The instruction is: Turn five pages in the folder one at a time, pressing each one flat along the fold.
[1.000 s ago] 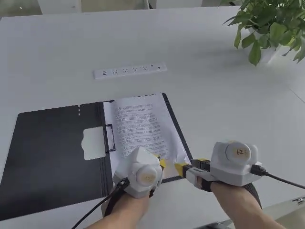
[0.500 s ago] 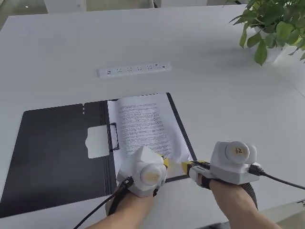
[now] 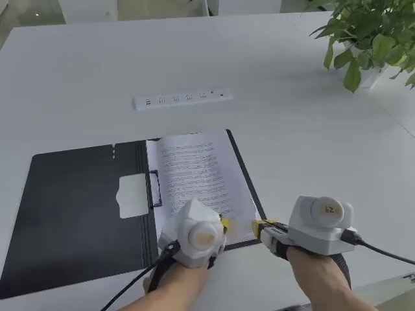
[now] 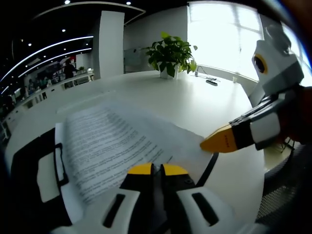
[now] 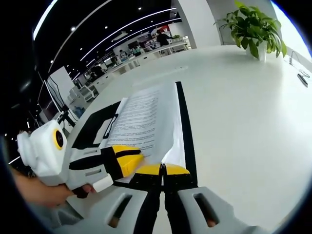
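White table [image 3: 292,129], as I see it: open black folder [image 3: 71,194] at the near edge, white power strip [image 3: 183,98] beyond it, potted plant [image 3: 363,39] far right.

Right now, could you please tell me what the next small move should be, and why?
Probably raise the right hand-held gripper a little to lift the lower right corner of the top page. Its jaws look shut at that corner, the left hand-held gripper sits shut on the page's bottom edge, and the page lies unturned in the folder.
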{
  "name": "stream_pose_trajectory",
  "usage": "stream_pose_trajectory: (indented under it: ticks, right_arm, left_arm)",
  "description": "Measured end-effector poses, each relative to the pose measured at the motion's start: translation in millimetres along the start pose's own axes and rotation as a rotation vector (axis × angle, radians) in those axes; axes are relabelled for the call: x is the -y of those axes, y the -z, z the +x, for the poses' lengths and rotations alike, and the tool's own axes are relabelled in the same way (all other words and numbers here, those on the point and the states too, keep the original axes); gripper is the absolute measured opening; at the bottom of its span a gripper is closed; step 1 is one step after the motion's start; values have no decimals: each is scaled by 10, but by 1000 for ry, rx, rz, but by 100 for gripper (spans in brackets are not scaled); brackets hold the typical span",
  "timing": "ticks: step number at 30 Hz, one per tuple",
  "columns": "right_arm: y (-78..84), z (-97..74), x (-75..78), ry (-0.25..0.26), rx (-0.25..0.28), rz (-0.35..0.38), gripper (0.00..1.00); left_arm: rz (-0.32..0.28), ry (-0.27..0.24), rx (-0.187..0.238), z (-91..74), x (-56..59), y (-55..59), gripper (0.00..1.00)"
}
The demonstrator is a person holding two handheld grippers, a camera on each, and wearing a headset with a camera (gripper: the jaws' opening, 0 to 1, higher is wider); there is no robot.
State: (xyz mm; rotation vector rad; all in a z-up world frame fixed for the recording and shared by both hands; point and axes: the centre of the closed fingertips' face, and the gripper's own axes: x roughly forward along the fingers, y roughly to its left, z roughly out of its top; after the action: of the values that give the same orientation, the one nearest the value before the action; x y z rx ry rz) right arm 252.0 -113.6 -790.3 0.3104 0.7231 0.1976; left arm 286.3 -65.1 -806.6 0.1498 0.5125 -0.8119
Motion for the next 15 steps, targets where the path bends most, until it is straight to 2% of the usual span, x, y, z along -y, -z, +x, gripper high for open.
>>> stream_pose_trajectory:
  ticks: [3, 5, 9, 14, 15]
  right_arm:
    - [-26, -15, -32, -12, 12, -2, 0]
    - [-43, -34, -70, -24, 20, 1, 0]
    - [-92, -69, -165, -54, 47, 18, 0]
    - [-159, -128, -281, -84, 82, 10, 0]
    - [-174, -139, -302, -87, 87, 12, 0]
  left_arm:
    - [-13, 5, -8, -13, -19, -6, 3]
    - [-51, 16, -9, -30, -16, -2, 4]
    - [-61, 22, -13, -115, -28, 20, 5]
    - [-80, 8, -21, -265, -125, 30, 12]
    - [-107, 9, 0, -310, -158, 1, 13]
